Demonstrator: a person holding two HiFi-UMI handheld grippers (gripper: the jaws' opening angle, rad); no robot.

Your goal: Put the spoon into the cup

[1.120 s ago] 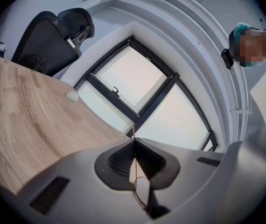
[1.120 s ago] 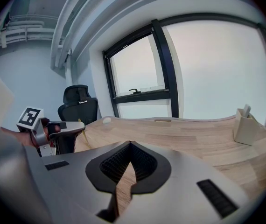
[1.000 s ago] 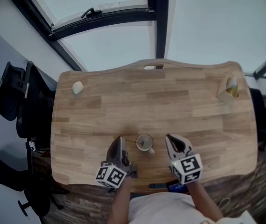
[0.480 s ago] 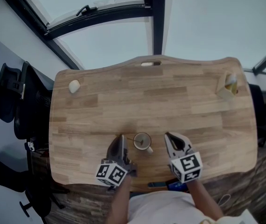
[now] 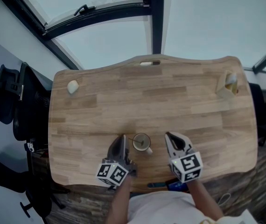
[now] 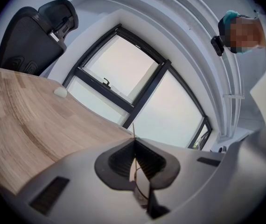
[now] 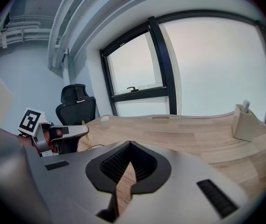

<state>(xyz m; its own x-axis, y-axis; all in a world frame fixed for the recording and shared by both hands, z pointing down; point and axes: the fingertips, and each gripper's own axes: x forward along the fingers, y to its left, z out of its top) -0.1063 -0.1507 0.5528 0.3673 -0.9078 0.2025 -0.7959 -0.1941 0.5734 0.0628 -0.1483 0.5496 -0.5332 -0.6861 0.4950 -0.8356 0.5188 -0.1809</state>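
Observation:
A small cup stands near the table's front edge, its handle toward the right gripper. My left gripper lies just left of the cup, shut on the thin golden spoon, which reaches across toward the cup's rim. In the left gripper view the spoon's stem sticks out past the closed jaw tips. In the right gripper view the left gripper shows at the left with the spoon hanging from its tip. My right gripper rests right of the cup, its jaws together and nothing in them.
On the wooden table, a small pale lump lies at the far left and a beige holder stands at the far right. A black office chair stands beyond the left edge. A dark object sits at the near edge.
The head camera has shifted slightly, so the table sits a little lower left in view. Both grippers and the cup have kept their places.

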